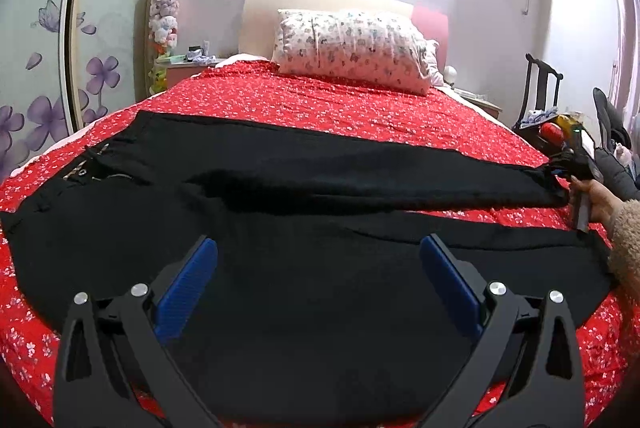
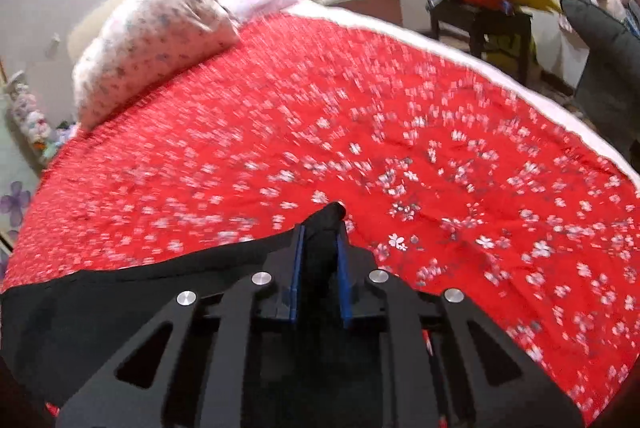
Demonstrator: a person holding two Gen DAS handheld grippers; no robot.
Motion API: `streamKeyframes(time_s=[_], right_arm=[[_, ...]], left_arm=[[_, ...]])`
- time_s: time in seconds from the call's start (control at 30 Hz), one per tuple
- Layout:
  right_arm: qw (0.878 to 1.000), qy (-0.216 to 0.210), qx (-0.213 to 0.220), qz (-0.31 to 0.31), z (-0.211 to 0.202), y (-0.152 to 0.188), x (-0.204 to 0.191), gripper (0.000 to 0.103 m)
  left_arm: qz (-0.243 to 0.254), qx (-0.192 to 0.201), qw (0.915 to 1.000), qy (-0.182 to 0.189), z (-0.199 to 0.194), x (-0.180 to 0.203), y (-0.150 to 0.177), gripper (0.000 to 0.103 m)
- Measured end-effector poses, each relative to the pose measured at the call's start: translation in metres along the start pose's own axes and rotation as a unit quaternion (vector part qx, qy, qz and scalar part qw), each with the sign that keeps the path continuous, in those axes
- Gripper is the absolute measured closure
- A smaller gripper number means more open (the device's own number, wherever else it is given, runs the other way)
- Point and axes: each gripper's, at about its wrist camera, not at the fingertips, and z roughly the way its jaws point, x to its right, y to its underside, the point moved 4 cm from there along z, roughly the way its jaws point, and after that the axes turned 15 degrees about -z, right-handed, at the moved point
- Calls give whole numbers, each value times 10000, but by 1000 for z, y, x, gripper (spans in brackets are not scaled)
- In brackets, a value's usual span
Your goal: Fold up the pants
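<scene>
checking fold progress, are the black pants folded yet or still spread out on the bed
Spread out. The black pants lie flat across the red bedspread, both legs apart side by side; the right gripper pinches one leg end.

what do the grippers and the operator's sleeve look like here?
Both grippers, left gripper and right gripper, share one design: matte black linkage arms with triangular cutouts, silver round pivot bolts, and ribbed blue pads lining the jaws. No cables visible. The sleeve is beige, fuzzy fleece.
</scene>
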Motion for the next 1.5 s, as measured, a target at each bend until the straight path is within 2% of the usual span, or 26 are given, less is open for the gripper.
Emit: streamKeyframes(time_s=[0.17,0.27,0.33,0.4,0.47,0.53,0.63,0.73,0.8,0.83,0.9,0.93,1.0,1.07,1.2,1.33,1.4,1.47,1.5], right_arm=[[9951,-707,694,23,-75,4,-13,88],[9863,-1219,1105,-133,-138,28,-28,89],[9822,-1453,1164,-236,-178,59,-38,89],[9832,-1518,977,-270,-207,96,-43,89],[9876,-1355,697,-369,-220,126,-46,90],[9934,-914,2,-692,-217,159,-52,90],[9892,-619,-849,-1018,-213,184,-65,89],[9912,-587,-1014,-612,-227,181,-66,89],[9934,-644,-948,6,-242,173,-60,80],[9926,-758,-894,312,-247,170,-59,72],[9855,-1143,-726,1022,-255,163,-61,71],[9791,-1331,-717,1364,-252,160,-63,71],[9564,-1778,-791,2178,-246,169,-68,71],[9353,-2000,-945,2762,-228,173,-79,71],[9207,-1649,-1118,3356,-203,182,-84,71],[8943,-1285,-1124,4135,-190,202,-75,71],[8929,-1192,-947,4237,-187,203,-71,71],[9044,-954,-665,4104,-188,198,-67,71],[9065,-884,-586,4086,-185,197,-65,71]], left_arm=[[57,103,9999,100,-8,5,0,2],[145,98,9996,231,-15,9,0,2],[154,110,9994,275,-18,11,-1,2],[56,124,9994,318,-23,11,-4,2],[-95,137,9993,330,-27,8,-8,2],[-268,174,9991,291,-30,4,-12,2],[-664,78,9975,223,-31,-8,-17,2],[-1384,-135,9900,231,-27,-28,-19,2],[-1976,-237,9792,395,-27,-42,-18,2],[-2211,-289,9737,467,-27,-49,-18,2],[-2403,-408,9685,500,-26,-56,-18,2],[-2384,-464,9688,488,-25,-58,-19,2],[-2250,-501,9722,417,-24,-59,-21,2],[-2044,-501,9771,317,-24,-56,-23,2],[-1699,-563,9836,243,-21,-47,-23,2],[-1522,-754,9850,294,-15,-42,-19,2],[-1490,-741,9855,343,-14,-42,-19,2],[-1480,-644,9864,307,-16,-43,-19,2],[-1475,-587,9869,278,-16,-44,-20,2]])
